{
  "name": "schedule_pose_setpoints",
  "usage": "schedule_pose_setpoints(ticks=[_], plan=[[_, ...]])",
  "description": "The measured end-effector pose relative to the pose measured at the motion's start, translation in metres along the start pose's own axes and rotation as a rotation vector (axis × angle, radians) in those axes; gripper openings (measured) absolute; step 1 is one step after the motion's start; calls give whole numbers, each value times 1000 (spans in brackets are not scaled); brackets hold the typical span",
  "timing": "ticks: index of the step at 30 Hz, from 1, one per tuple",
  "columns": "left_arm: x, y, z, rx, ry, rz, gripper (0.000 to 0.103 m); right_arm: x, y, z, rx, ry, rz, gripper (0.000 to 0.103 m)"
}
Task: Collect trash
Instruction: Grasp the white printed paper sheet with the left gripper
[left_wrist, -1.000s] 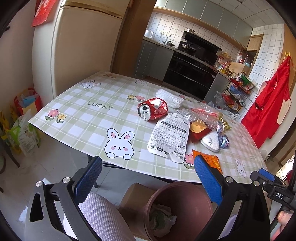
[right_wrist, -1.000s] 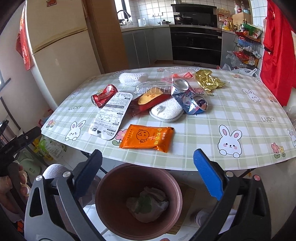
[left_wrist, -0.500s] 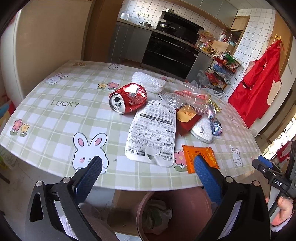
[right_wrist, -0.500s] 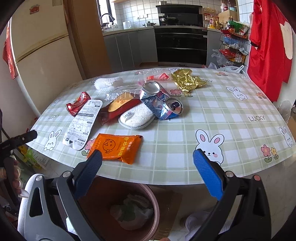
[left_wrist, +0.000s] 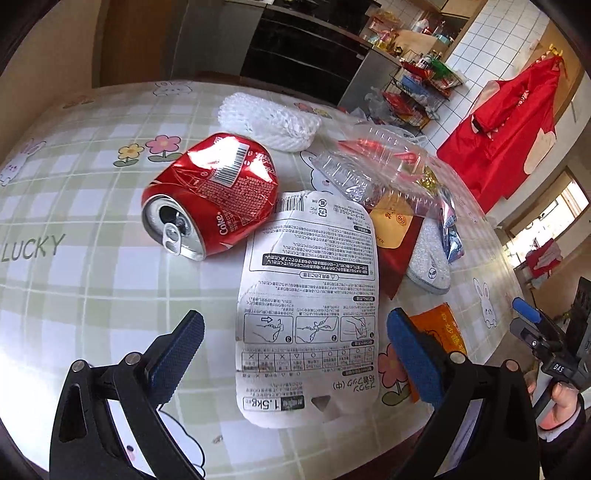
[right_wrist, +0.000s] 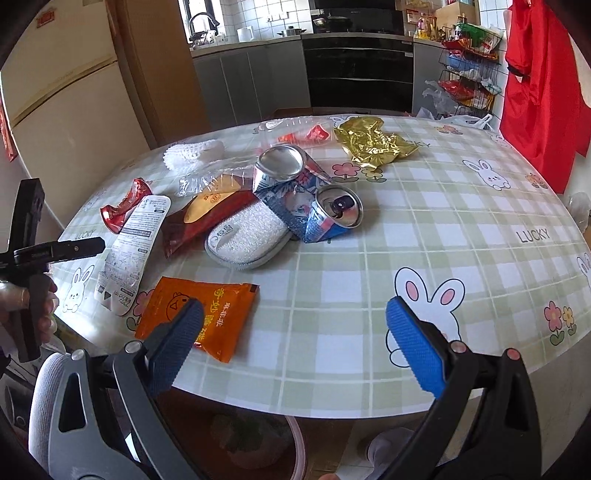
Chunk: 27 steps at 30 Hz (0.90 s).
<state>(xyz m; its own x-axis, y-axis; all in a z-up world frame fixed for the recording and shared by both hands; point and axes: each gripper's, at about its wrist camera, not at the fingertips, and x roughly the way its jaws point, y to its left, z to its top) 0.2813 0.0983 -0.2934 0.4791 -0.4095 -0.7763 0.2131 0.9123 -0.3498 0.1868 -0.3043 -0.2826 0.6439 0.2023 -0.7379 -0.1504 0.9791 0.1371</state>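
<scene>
Trash lies on a checked tablecloth. My left gripper (left_wrist: 295, 354) is open over the near end of a flat white printed package (left_wrist: 308, 295), with a crushed red Coke can (left_wrist: 214, 199) just beyond it. My right gripper (right_wrist: 295, 339) is open and empty above the table's near edge; its left finger overlaps an orange snack packet (right_wrist: 207, 314). A crushed blue can (right_wrist: 310, 199), a white pouch (right_wrist: 247, 236), a red-and-yellow wrapper (right_wrist: 207, 214), gold foil (right_wrist: 373, 144), white foam netting (left_wrist: 269, 122) and clear plastic wrap (left_wrist: 373, 173) lie further in.
A brown bin (right_wrist: 255, 439) with crumpled waste stands below the table's near edge. A grey padded seat (right_wrist: 44, 398) is at the left. A fridge (right_wrist: 62, 122), kitchen cabinets, a wire rack (right_wrist: 469, 74) and a hanging red garment (right_wrist: 539, 92) stand behind the table.
Both grippers moved forward and up from over the bin to above the table edge. The left one now straddles the white package. Both stayed open.
</scene>
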Motion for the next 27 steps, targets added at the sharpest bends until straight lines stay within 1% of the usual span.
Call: schedule_pose_setpoints(ticks=[1,2,4,5,6,8,10,11,12,13,15,19,21,24,27], plan=[[4,3,2,-3,9,4,83,2,0,2,-1,1,5,97],[8,7,4,-20,17,-2,80,4,1,3,-3,1,13,97],[12,18,7,-78,20,-50,78,7,3,4,-10,-3,23,97],[14,21,7,-92,19,-63,77,8,4,4,-17,-3,25,97],[14,21,8,-83,8,-68,77,9,6,4,-23,-1,25,97],[15,18,9,-58,15,-79,74,14,8,3,-30,13,26,97],[19,15,11,-54,33,-117,67,17,10,2,-34,26,31,97],[20,14,11,-54,38,-127,66,18,11,1,-36,28,34,97],[22,13,12,-57,48,-138,60,18,13,1,-39,31,39,97],[23,12,12,-59,50,-146,58,19,14,0,-43,33,43,97],[26,10,12,-68,53,-156,58,20,17,-1,-52,40,48,97],[27,5,12,-79,64,-182,52,21,25,-4,-77,51,58,97],[24,1,11,-78,56,-199,51,21,26,-4,-83,53,54,97],[14,-5,13,-90,34,-241,46,24,25,-5,-76,63,47,97],[5,-11,17,-103,20,-275,46,28,24,-8,-81,87,41,97]])
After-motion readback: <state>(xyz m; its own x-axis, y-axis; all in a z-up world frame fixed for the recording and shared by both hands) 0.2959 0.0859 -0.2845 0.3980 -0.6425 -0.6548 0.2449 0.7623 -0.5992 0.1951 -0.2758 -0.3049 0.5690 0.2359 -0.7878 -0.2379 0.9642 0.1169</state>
